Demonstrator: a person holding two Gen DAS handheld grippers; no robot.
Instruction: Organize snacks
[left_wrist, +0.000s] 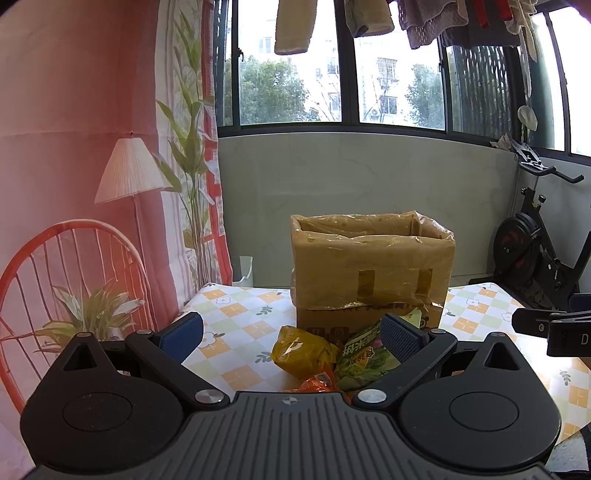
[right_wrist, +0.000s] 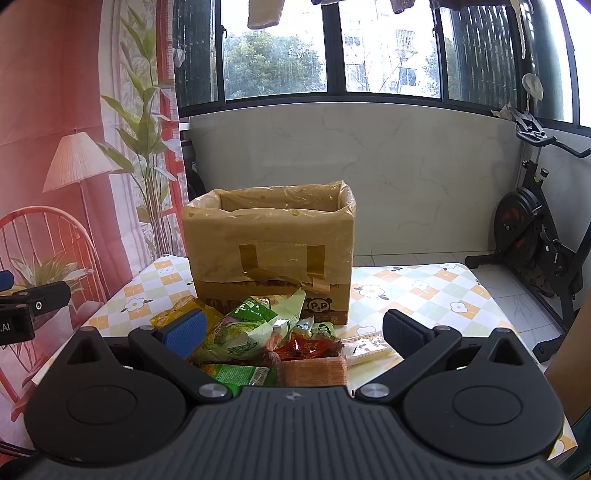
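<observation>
A cardboard box (left_wrist: 373, 269) lined with a yellowish plastic bag stands on the table; it also shows in the right wrist view (right_wrist: 271, 251). A pile of snack packets lies in front of it: a yellow packet (left_wrist: 301, 350), a green packet (left_wrist: 364, 352), an orange one (left_wrist: 317, 382). In the right wrist view I see the green packet (right_wrist: 245, 328), a red packet (right_wrist: 308, 347), an orange packet (right_wrist: 314, 371) and a clear white packet (right_wrist: 365, 349). My left gripper (left_wrist: 291, 338) is open and empty above the pile. My right gripper (right_wrist: 293, 334) is open and empty above the pile.
The table (right_wrist: 436, 295) has a checked flower-print cloth. An exercise bike (right_wrist: 535, 229) stands on the floor to the right. A printed backdrop (left_wrist: 92, 184) hangs at the left. The right gripper's side shows in the left wrist view (left_wrist: 554, 325).
</observation>
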